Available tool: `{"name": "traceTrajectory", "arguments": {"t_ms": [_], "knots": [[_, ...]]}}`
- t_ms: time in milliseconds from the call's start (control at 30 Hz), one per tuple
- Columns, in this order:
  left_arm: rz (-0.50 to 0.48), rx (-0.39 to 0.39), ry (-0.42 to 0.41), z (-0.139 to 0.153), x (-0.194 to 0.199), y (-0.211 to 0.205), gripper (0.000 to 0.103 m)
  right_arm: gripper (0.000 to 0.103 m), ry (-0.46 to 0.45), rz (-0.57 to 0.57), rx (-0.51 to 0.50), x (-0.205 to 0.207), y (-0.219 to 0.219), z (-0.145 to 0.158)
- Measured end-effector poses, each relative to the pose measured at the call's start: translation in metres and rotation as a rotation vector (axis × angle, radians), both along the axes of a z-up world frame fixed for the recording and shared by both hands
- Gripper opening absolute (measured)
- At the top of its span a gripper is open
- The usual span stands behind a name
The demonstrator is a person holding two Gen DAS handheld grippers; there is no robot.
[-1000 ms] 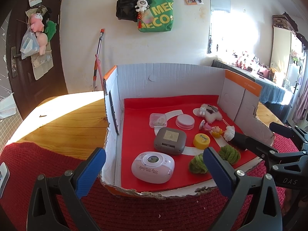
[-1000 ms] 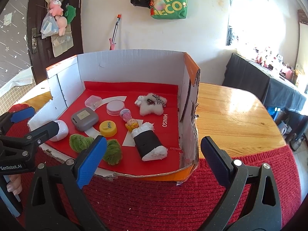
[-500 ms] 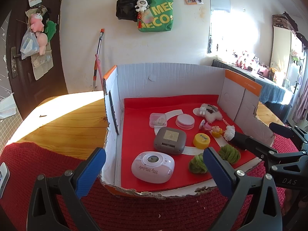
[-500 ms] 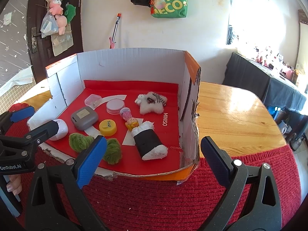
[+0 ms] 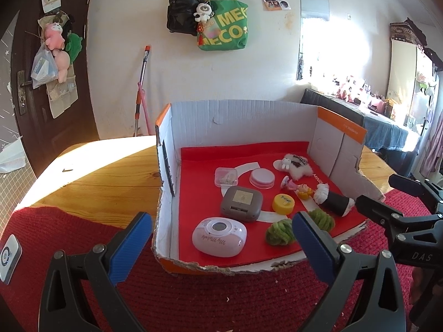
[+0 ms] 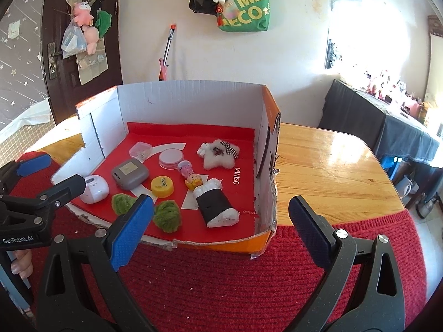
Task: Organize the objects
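Observation:
A cardboard box [image 5: 243,119] [image 6: 191,102] with a red floor stands on a red mat. Inside lie a pink-white case [image 5: 219,237] [image 6: 94,189], a grey case [image 5: 241,199] [image 6: 130,173], a yellow cap [image 5: 283,204] [image 6: 162,185], two green yarn balls [image 5: 279,232] [image 6: 167,215], a black-and-white plush roll [image 5: 333,200] [image 6: 217,206], a small doll [image 6: 191,175], a white plush [image 5: 295,166] [image 6: 218,155], a pink round tin [image 5: 262,178] and a clear small box [image 5: 226,176]. My left gripper [image 5: 221,244] is open in front of the box. My right gripper [image 6: 220,229] is open, also before the box.
The wooden table [image 6: 326,166] extends on both sides of the box. A red knitted mat [image 6: 221,276] covers the near edge. A small white device [image 5: 9,257] lies on the mat at far left. A mop [image 5: 142,88] leans on the wall, where bags [image 5: 221,25] hang.
The right wrist view has crept slightly nearer the box. The left gripper and all objects stay put.

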State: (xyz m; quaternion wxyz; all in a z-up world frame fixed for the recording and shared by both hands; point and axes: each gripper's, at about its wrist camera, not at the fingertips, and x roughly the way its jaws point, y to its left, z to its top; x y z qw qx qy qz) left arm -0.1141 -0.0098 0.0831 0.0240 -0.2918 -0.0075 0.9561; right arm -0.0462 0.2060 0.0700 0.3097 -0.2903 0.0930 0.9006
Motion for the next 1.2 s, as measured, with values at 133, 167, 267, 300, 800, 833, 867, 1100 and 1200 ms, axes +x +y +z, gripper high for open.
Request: {"name": "traceTrajectory", "arguments": {"t_ms": [133,167,267,300,800,833,867,1100,1200], "knots": [[-0.006,0.007,-0.015,0.005,0.008,-0.002,0.103,0.099,0.007,-0.005,-0.019,0.008,-0.004,0.007],[-0.007,0.009,-0.021,0.006,0.011,-0.003,0.103,0.099,0.005,-0.007,-0.022,0.010,-0.006,0.009],[-0.010,0.010,-0.043,0.007,0.016,-0.003,0.103,0.099,-0.004,-0.009,-0.034,0.016,-0.011,0.010],[-0.010,0.013,-0.055,0.007,0.019,-0.003,0.103,0.099,-0.011,-0.011,-0.040,0.017,-0.012,0.010],[0.008,0.010,-0.227,-0.031,0.034,-0.002,0.103,0.099,-0.161,-0.066,-0.205,0.025,-0.019,-0.042],[0.010,0.005,-0.240,-0.035,0.034,-0.001,0.103,0.099,-0.173,-0.071,-0.213,0.024,-0.019,-0.046],[0.015,0.000,-0.253,-0.039,0.033,0.000,0.103,0.099,-0.189,-0.079,-0.219,0.023,-0.018,-0.049],[0.042,-0.024,-0.317,-0.057,0.026,0.003,0.103,0.101,-0.250,-0.104,-0.215,0.018,-0.017,-0.058],[0.051,-0.031,-0.313,-0.058,0.026,0.006,0.103,0.103,-0.252,-0.122,-0.225,0.017,-0.016,-0.059]]}}
